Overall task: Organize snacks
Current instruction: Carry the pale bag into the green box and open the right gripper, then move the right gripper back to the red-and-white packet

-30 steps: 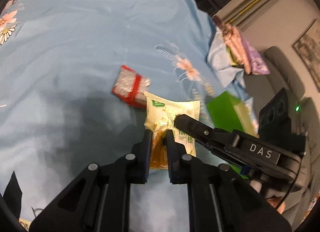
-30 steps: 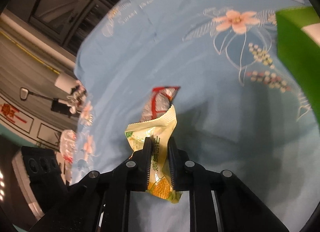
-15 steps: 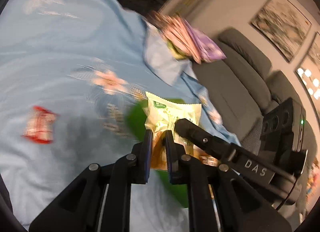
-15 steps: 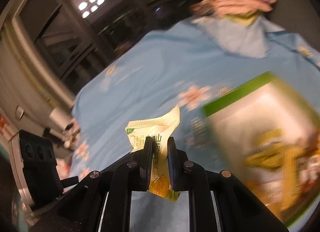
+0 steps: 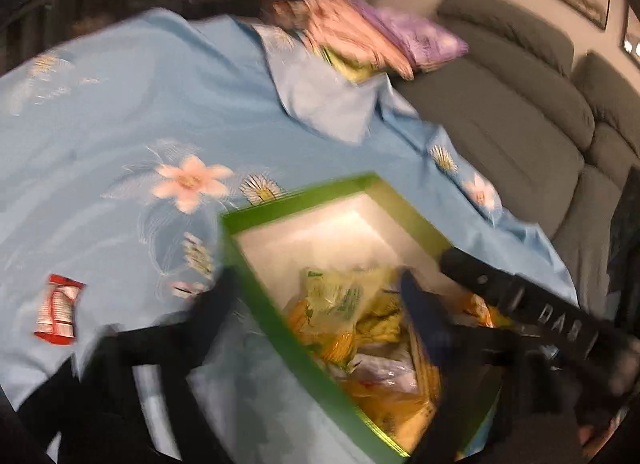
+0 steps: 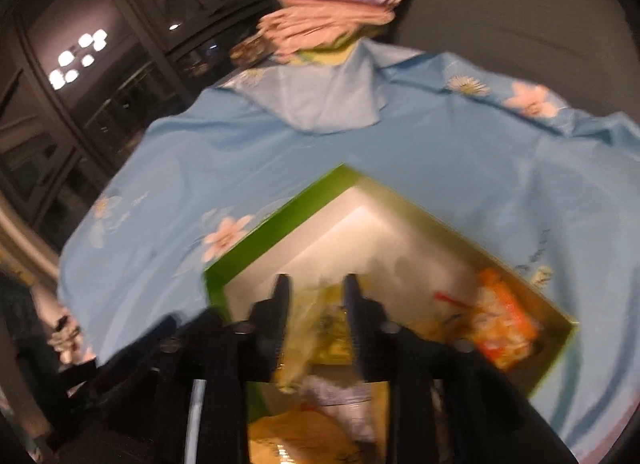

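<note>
Left gripper [image 5: 316,296]: your fingers are opening wide over the box [image 5: 256,296]; the packet [image 5: 336,300] is dropping between them, untouched.
Right gripper [image 6: 316,304]: your fingers are opening, narrow; the packet [image 6: 316,324] is hanging loose between them.
Next: a red snack [image 5: 56,310] is lying lengthwise on the bench, left of the box; your left hand is nearer.

The right tongs [image 5: 520,296] bear blurred white letters "DAS".
</note>
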### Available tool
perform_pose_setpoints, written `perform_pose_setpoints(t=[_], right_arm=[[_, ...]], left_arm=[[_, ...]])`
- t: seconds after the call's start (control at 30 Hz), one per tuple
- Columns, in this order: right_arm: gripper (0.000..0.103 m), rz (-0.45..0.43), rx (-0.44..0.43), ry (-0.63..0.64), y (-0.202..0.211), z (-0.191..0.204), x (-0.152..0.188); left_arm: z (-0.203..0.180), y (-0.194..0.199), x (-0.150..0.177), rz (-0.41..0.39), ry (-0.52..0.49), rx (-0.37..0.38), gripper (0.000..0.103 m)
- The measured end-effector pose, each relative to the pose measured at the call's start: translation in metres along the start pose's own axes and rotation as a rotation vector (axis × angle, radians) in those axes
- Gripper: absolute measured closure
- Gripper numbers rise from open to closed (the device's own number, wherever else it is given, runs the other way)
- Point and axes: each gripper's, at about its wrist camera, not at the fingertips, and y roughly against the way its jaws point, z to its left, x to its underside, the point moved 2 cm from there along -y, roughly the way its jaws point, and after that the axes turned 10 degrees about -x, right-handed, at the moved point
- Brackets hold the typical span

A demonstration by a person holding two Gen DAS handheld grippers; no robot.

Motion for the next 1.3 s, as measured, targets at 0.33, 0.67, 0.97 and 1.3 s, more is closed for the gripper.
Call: perform_pose_setpoints(t=[0.33, 0.67, 0.97, 1.3], right_arm=[[0.012, 0.068, -0.194, 0.038, -0.002, 0.058, 0.021], [0.011, 0.362, -0.358, 0.148, -0.076, 0.151, 0.088], [0.011, 0.538, -0.399, 0.132, -0.153, 0.181, 0.104], [0.013, 0.658, -0.462, 0.002, -0.232, 0.186, 0.126]], left_arm=[[0.111, 0.089, 0.031, -0.140, 0.158, -0.272, 0.000], [0.233, 0.094, 0.088, -0.051, 0.417, -0.354, 0.000], [0.271, 0.033, 0.090, 0.067, 0.425, -0.223, 0.001], [0.278, -0.013, 0.065, 0.067, 0.382, -0.033, 0.001]])
